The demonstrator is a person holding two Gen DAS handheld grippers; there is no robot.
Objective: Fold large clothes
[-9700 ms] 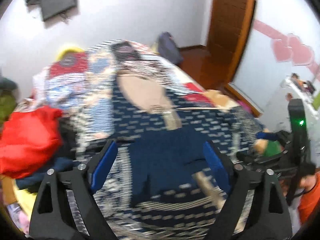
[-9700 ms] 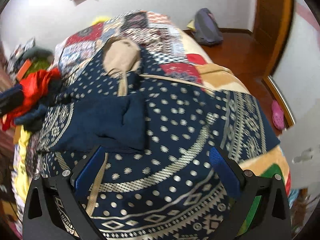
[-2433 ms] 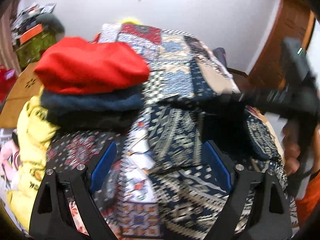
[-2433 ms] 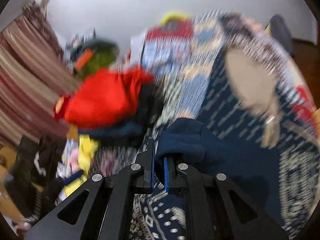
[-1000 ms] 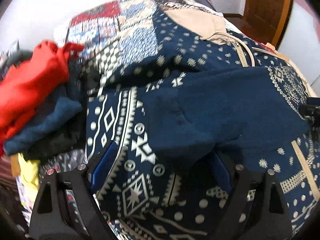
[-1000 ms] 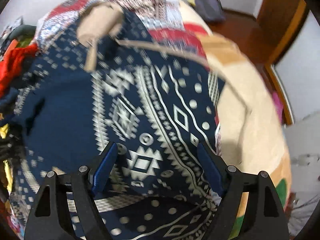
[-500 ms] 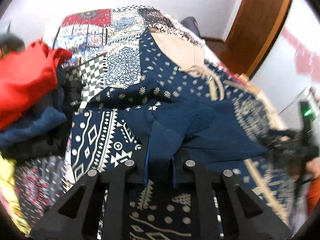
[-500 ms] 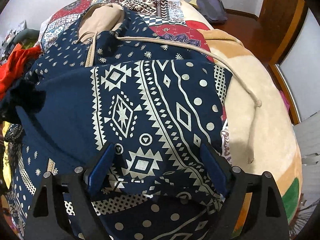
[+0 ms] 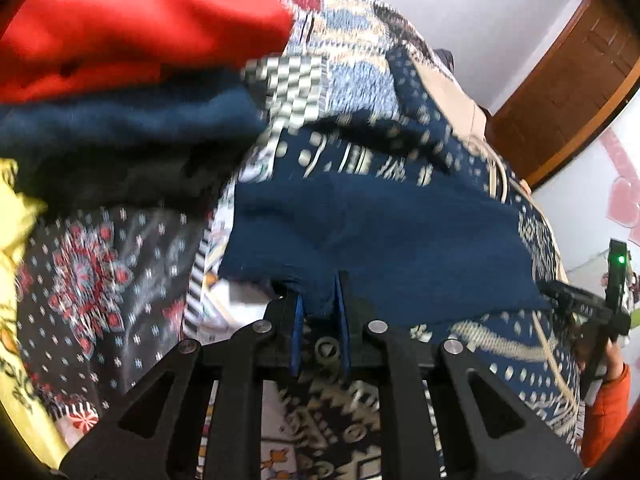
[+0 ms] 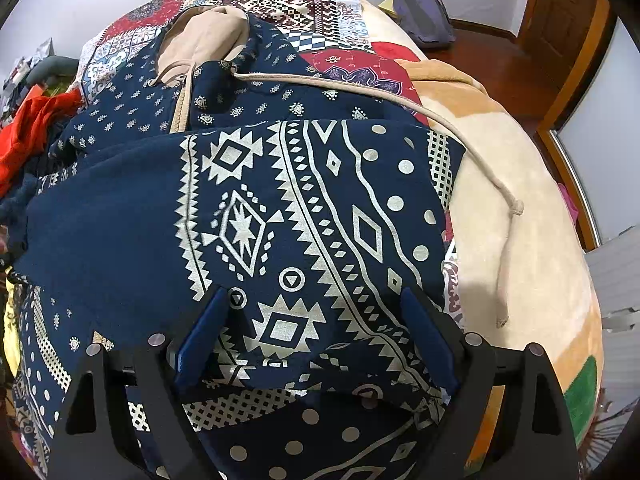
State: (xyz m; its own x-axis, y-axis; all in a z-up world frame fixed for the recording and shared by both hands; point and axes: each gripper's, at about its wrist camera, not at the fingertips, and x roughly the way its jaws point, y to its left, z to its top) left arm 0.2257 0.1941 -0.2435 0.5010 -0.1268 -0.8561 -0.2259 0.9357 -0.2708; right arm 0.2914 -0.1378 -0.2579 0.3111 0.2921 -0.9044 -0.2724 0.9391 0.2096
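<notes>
A large navy hoodie with a white geometric print (image 10: 320,184) lies spread on the bed, its beige-lined hood (image 10: 200,40) at the far end. A long beige drawstring (image 10: 440,120) trails off to the right. My left gripper (image 9: 319,296) is shut on the edge of a plain blue fold of the hoodie (image 9: 380,232), with cloth bunched between the blue pads. My right gripper (image 10: 313,298) stands open low over the printed panel, a finger on each side of a ridge of cloth, pads not pressing.
A stack of folded clothes topped by a red garment (image 9: 140,28) sits on the left, with yellow cloth (image 9: 16,240) beside it. A patchwork bedspread (image 10: 300,4) and a cream blanket (image 10: 520,208) cover the bed. A backpack (image 10: 424,4) lies on the floor beyond, near a wooden door (image 9: 568,80).
My left gripper went from wide open to shut on the plain blue fold, then swung toward the clothes stack and rolled. The right gripper stayed open over the printed panel.
</notes>
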